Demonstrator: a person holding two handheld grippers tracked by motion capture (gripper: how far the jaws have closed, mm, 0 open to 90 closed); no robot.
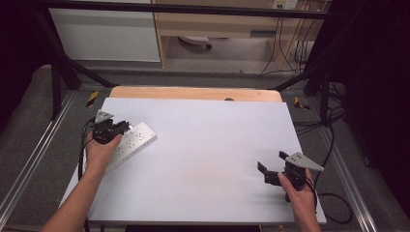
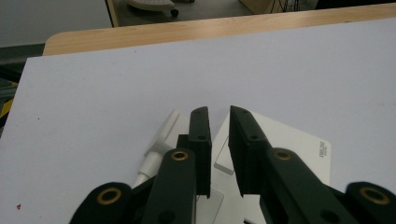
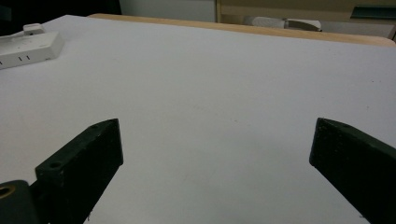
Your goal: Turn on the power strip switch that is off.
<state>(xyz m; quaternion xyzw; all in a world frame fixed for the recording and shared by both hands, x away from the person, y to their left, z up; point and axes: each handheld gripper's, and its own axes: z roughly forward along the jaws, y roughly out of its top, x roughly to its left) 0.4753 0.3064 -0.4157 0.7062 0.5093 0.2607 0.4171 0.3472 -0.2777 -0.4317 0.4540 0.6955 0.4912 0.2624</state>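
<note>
High view: left tool (image 1: 126,126) is set over the near end of a white power strip (image 1: 138,140) on the desk (image 1: 208,145); right tool (image 1: 271,166) is held apart | left gripper view: jaws nearly closed, nothing clamped, strip beneath | right gripper view: jaws spread, empty; strip far ahead-left (image 3: 28,46) | progress judged early, grasp pending.

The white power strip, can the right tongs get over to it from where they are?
Probably yes. The right tongs are open and far from the power strip, with bare white tabletop between. But the left tongs sit over one end of it.
</note>
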